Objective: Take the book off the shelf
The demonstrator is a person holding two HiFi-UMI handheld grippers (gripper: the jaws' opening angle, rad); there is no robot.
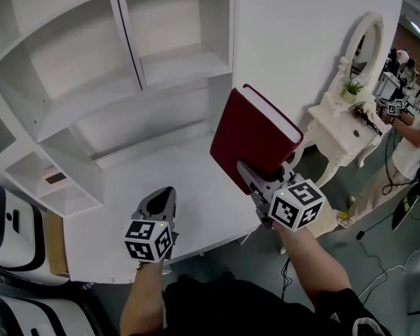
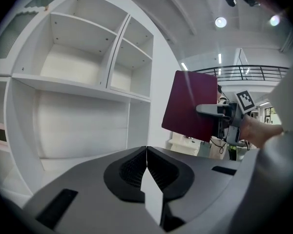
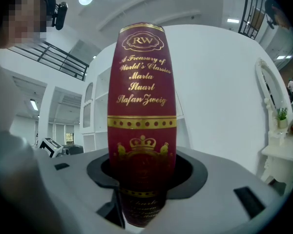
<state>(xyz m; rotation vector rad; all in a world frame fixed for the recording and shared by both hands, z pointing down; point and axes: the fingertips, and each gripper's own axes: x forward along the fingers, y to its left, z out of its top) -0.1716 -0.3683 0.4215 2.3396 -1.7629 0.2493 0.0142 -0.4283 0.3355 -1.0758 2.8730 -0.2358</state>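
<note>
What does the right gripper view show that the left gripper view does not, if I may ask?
Only the right gripper view: the gold lettering and crown on the spine of the dark red hardcover book, clamped between the jaws of the right hand-held gripper.
Only the left gripper view: the left hand-held gripper, jaws together and empty, and the book's plain red cover side-on.
Both: the book and the white shelf unit with empty compartments.
</note>
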